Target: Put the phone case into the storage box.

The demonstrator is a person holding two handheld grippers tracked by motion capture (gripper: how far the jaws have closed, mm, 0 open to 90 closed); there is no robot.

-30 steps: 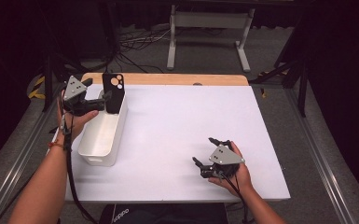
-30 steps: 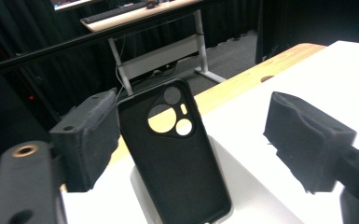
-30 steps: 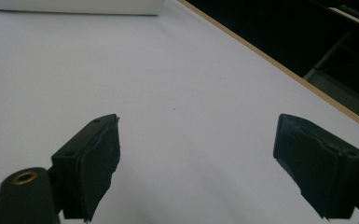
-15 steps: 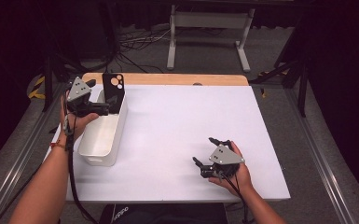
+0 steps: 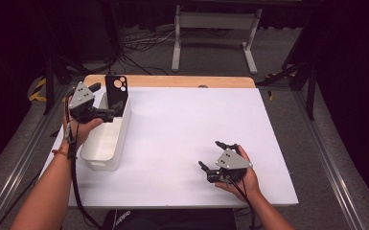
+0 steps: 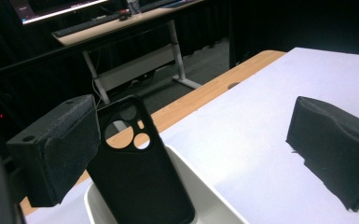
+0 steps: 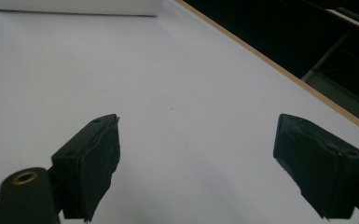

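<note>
A black phone case [image 5: 116, 93] with round camera cutouts stands upright at the far end of a white bin [image 5: 100, 148], leaning on its far wall. My left gripper [image 5: 102, 101] hovers over the bin's left rim, open, with its jaws spread wide. In the left gripper view the phone case [image 6: 140, 186] rises from the bin [image 6: 210, 198] just beside the left jaw, and nothing is pinched between the jaws of the left gripper [image 6: 196, 140]. My right gripper [image 5: 214, 155] rests low at the table's near right, open and empty; the right gripper [image 7: 198, 149] looks across bare white table.
The white table [image 5: 187, 120] has a wooden strip [image 5: 172, 80] along its far edge. Beyond it stand a desk frame [image 5: 215, 28] and cables on the floor. Metal rails run along both sides of the table. The bin's long side [image 7: 74, 7] shows far off.
My left gripper has drifted slightly to the right, closer to the phone case. The case, the bin and my right gripper stay where they were.
</note>
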